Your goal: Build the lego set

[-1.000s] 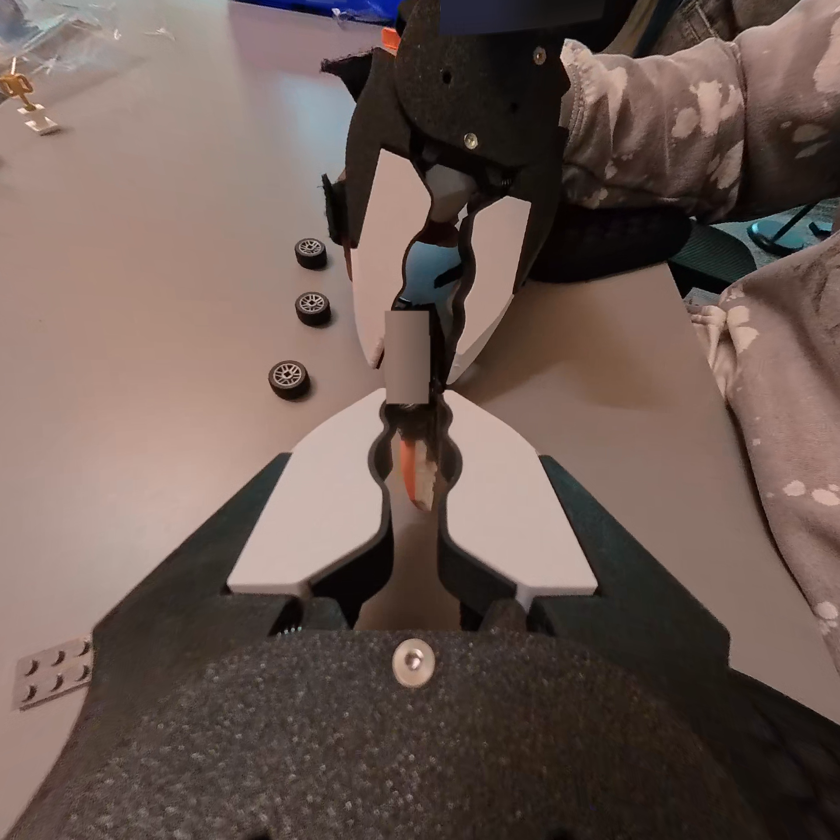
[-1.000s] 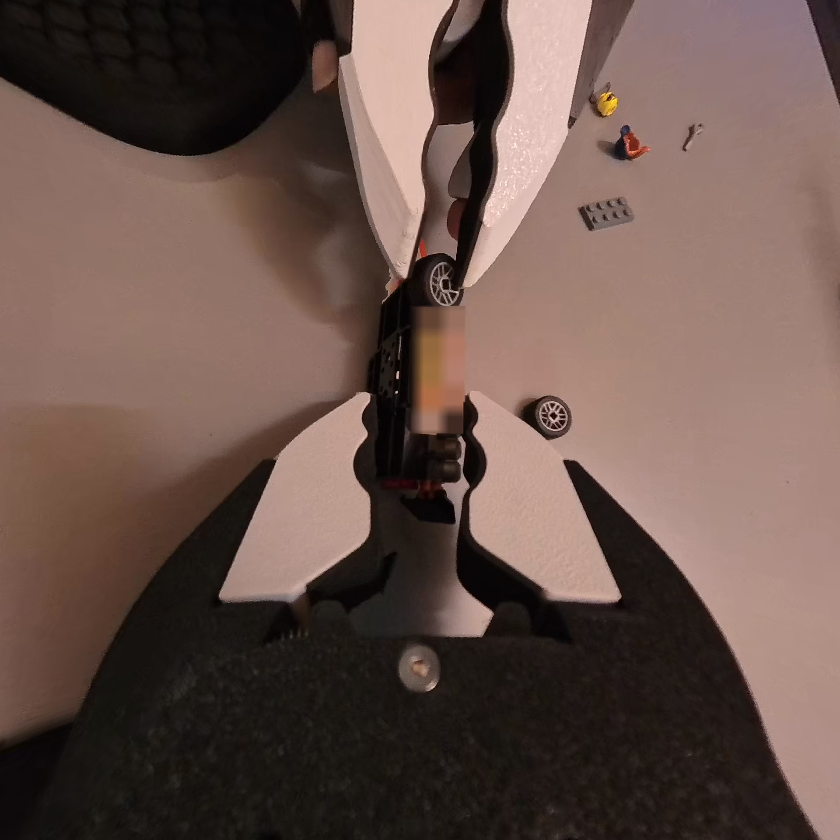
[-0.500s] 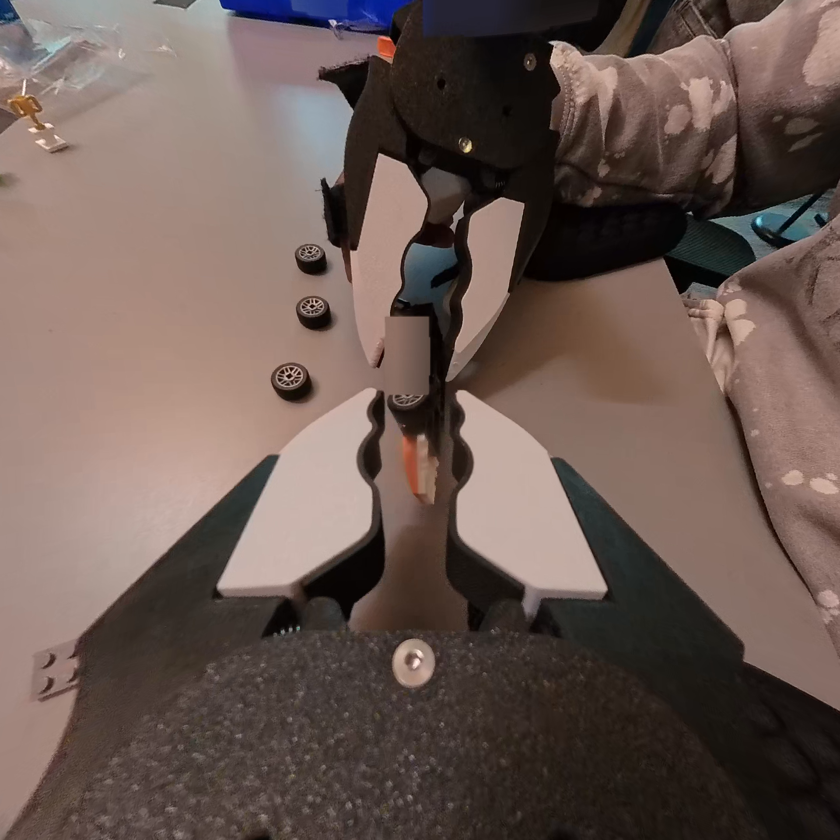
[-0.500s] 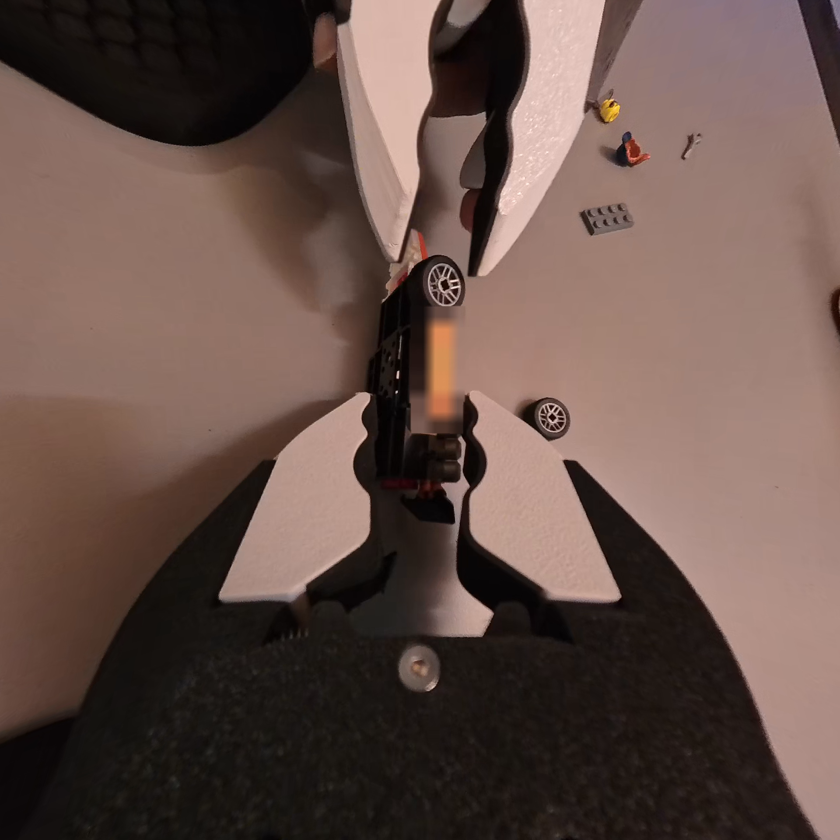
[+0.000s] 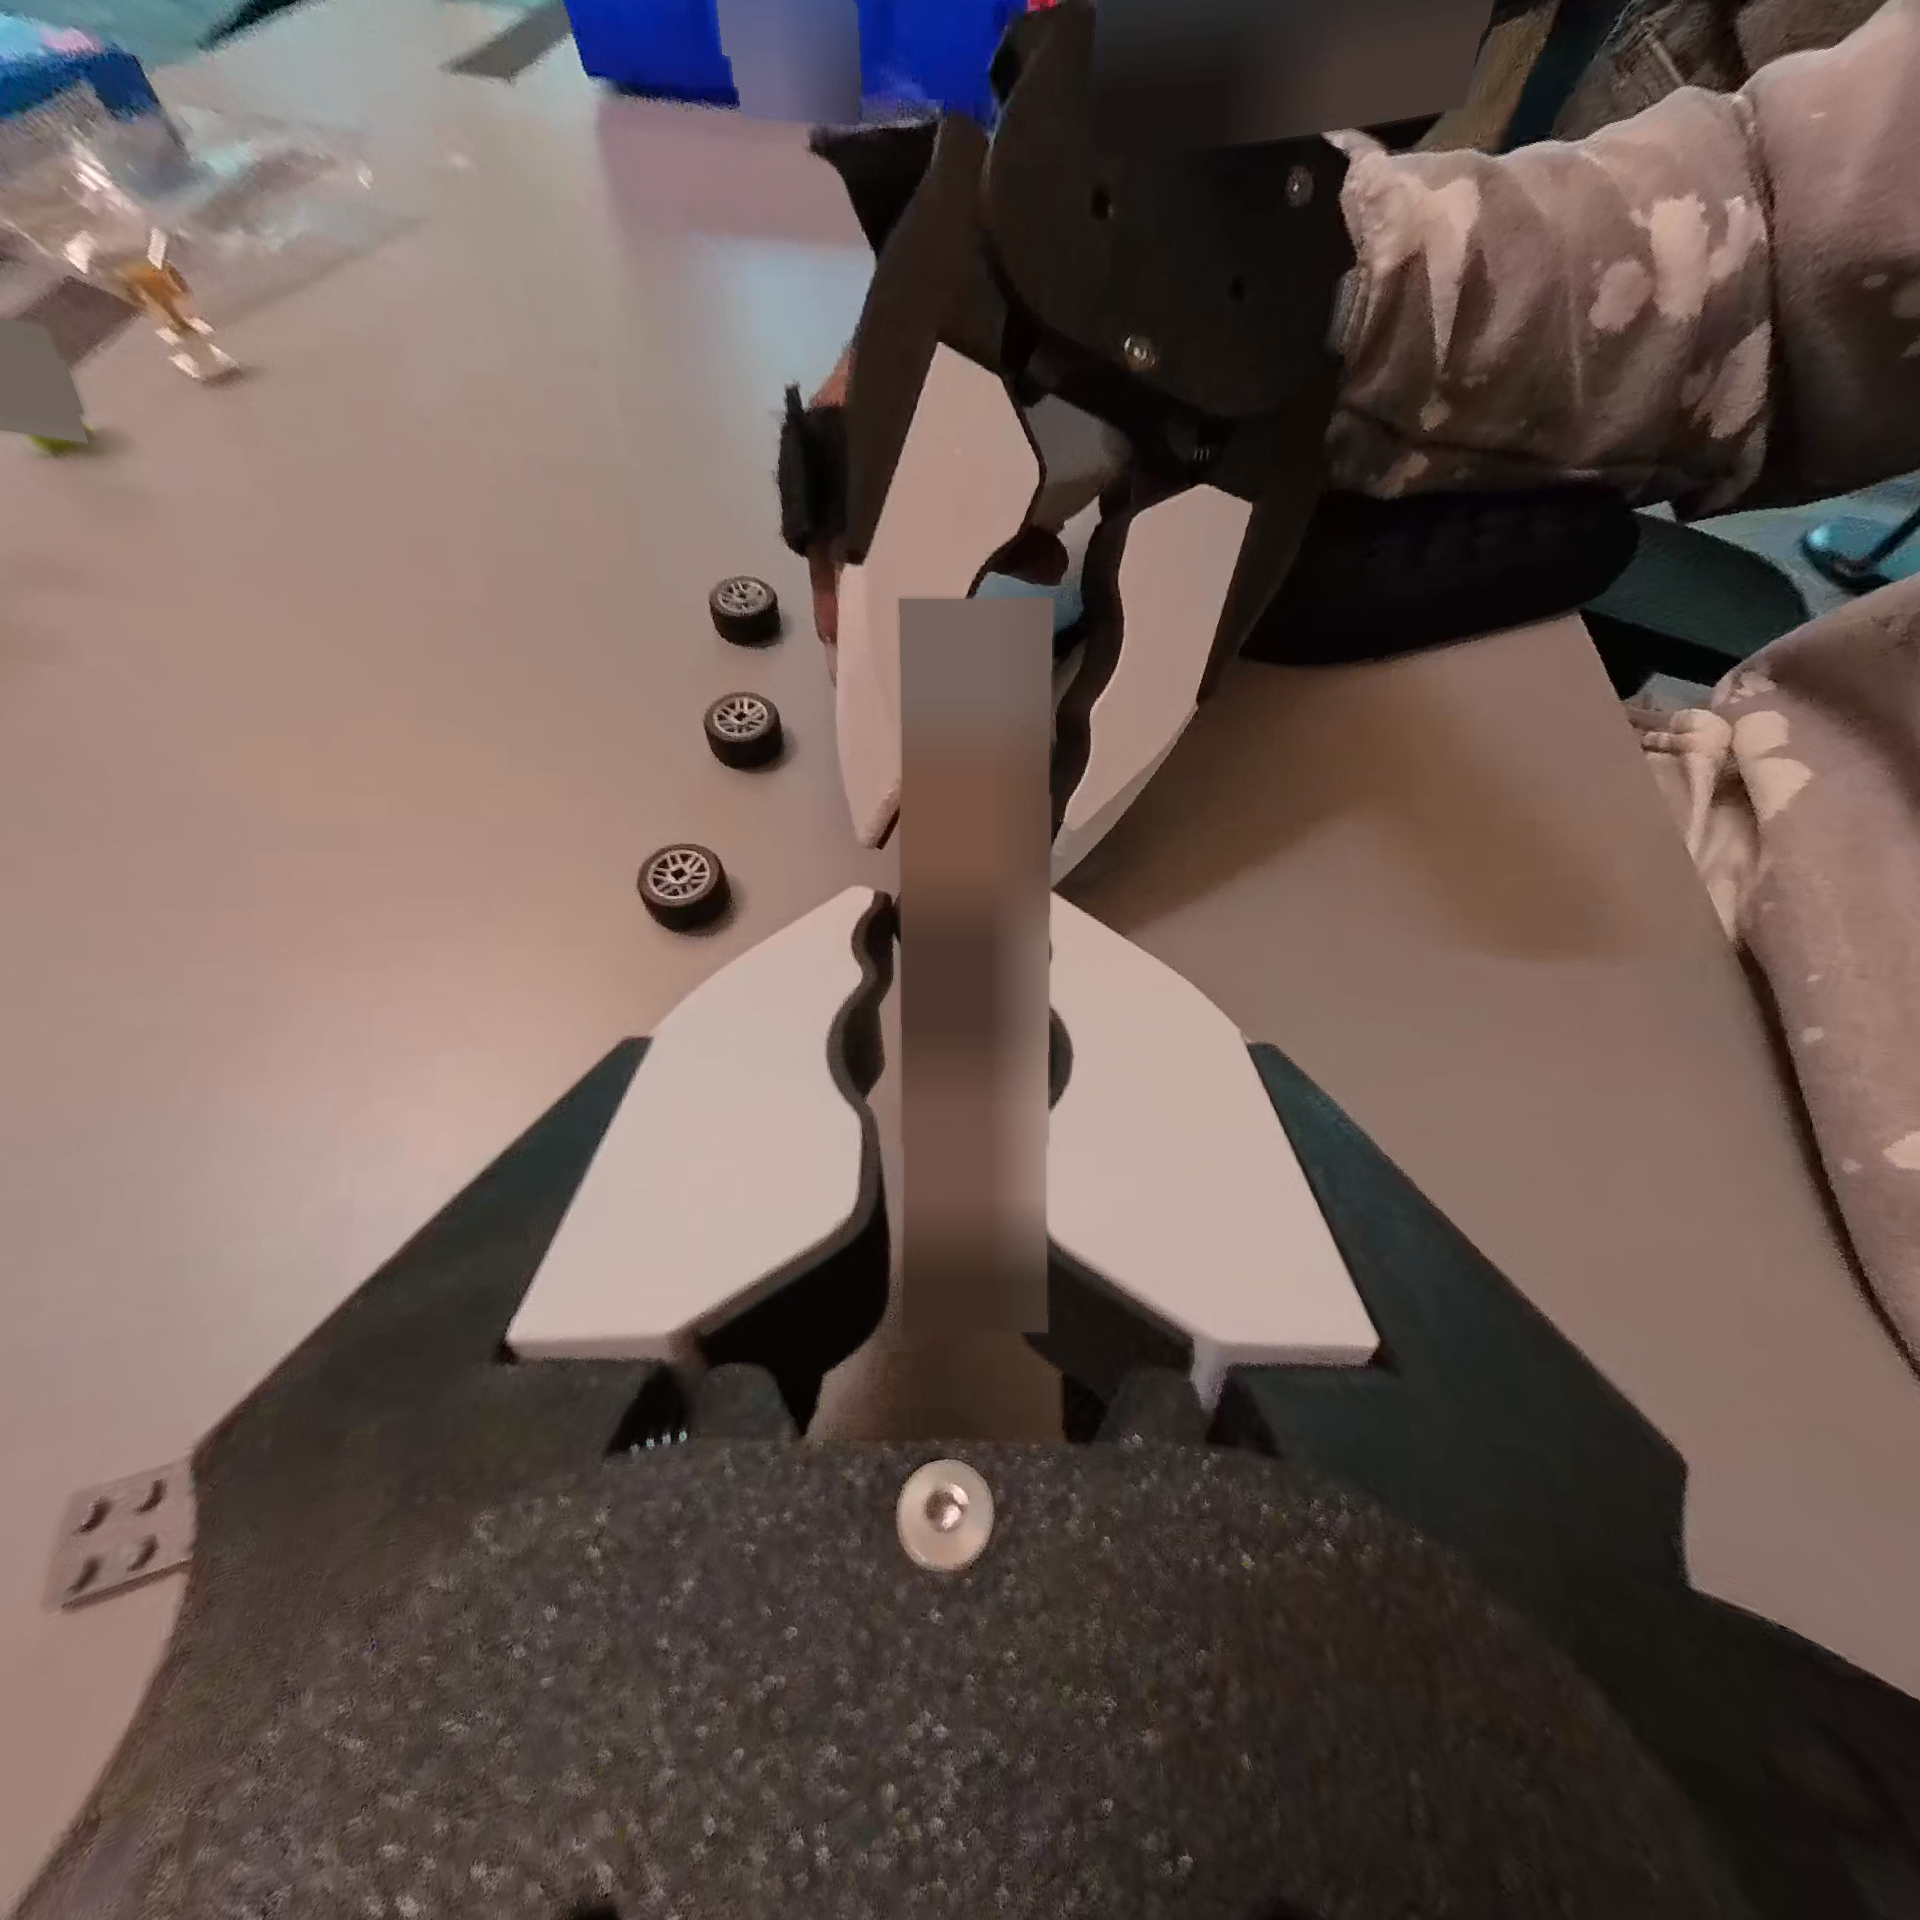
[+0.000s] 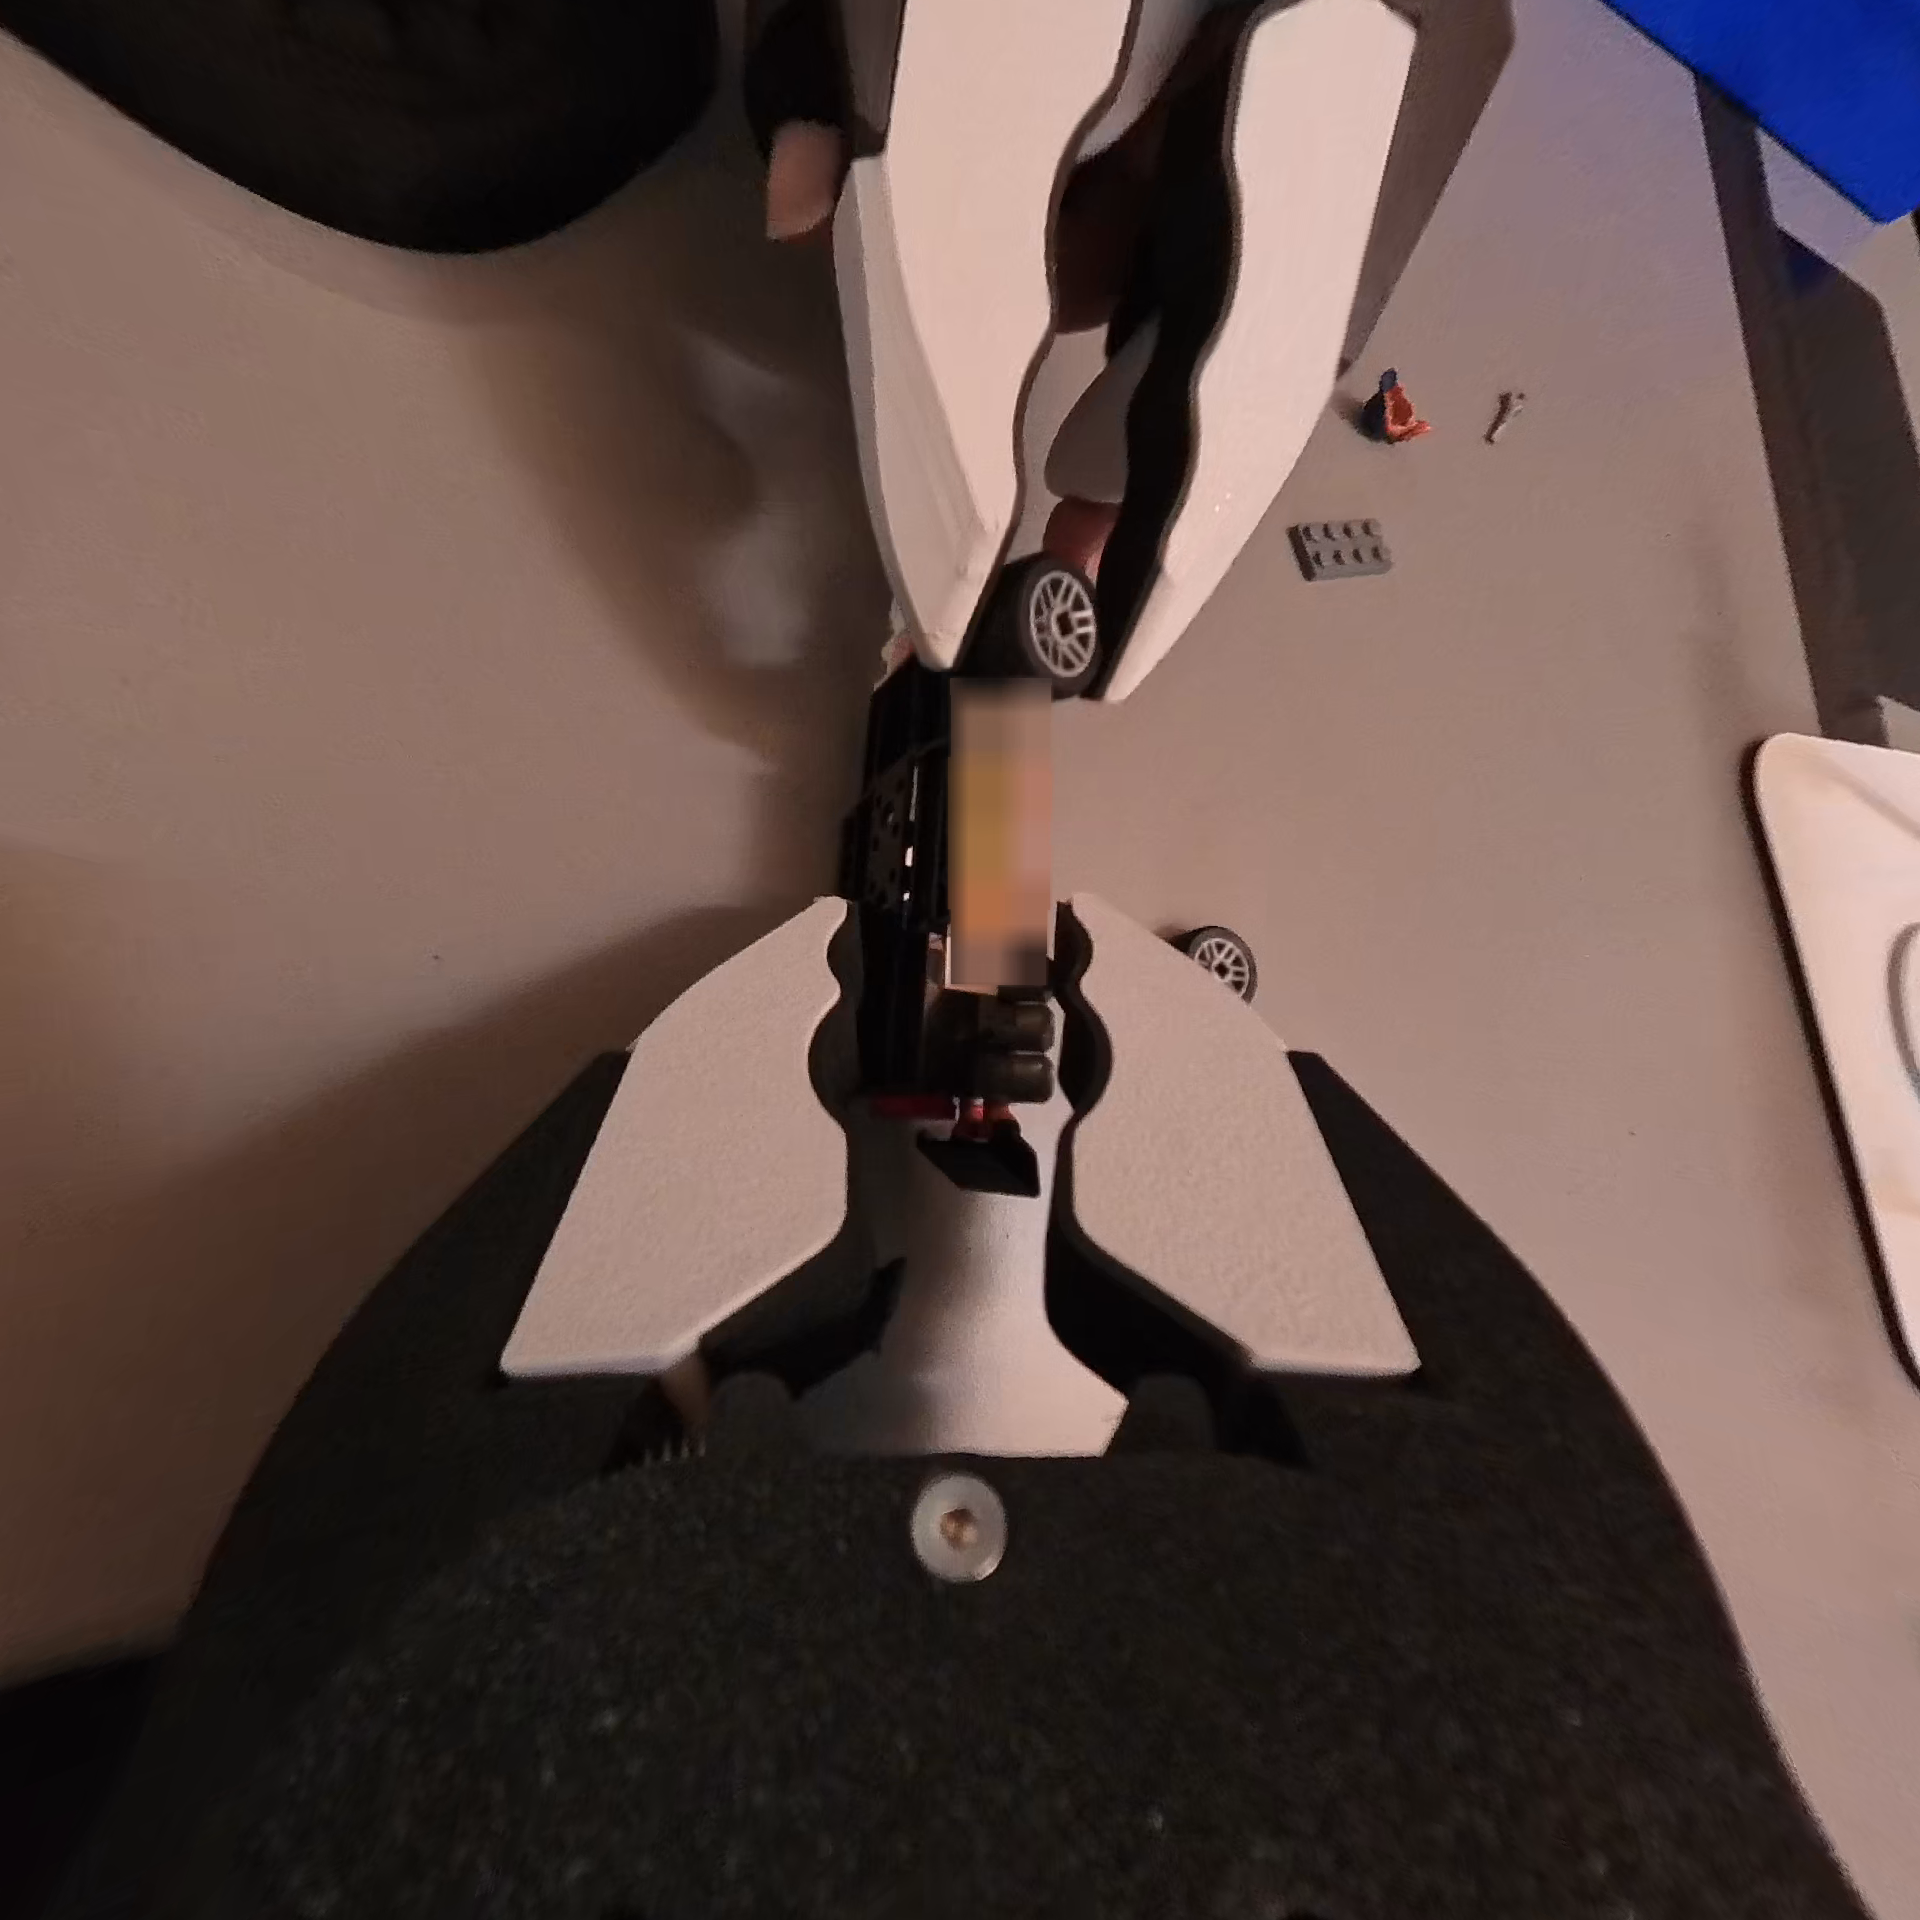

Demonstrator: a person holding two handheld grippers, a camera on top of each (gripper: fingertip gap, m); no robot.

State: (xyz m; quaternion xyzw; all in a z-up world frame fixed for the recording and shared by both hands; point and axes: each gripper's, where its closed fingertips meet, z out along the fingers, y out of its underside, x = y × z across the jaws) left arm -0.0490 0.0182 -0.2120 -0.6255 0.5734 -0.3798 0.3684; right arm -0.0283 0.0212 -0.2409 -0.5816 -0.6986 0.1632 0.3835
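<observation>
My right fingers (image 6: 956,925) pinched the black car (image 6: 899,862); left fingers (image 6: 1029,675) clamped its spoked wheel (image 6: 1060,623); three rubbery wheels (image 5: 740,727) lined the desk (image 5: 364,831).

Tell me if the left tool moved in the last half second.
Yes. Against the car, the left tool advanced toward the right tool; its fingers now flank the wheel.

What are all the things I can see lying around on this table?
Lego car: one, black, held off the table in the right gripper.
Wheel: one, black with grey hub, at the car's far end.
Loose wheels: three, black and grey, in a row on the table.
Grey plate: one, studded, flat on the table.
Small pieces: a few, orange, blue, grey.
Plastic bags: clear, far left.
Blue bin: far edge.
Sleeves: mottled grey.
Right gripper; left gripper.
</observation>
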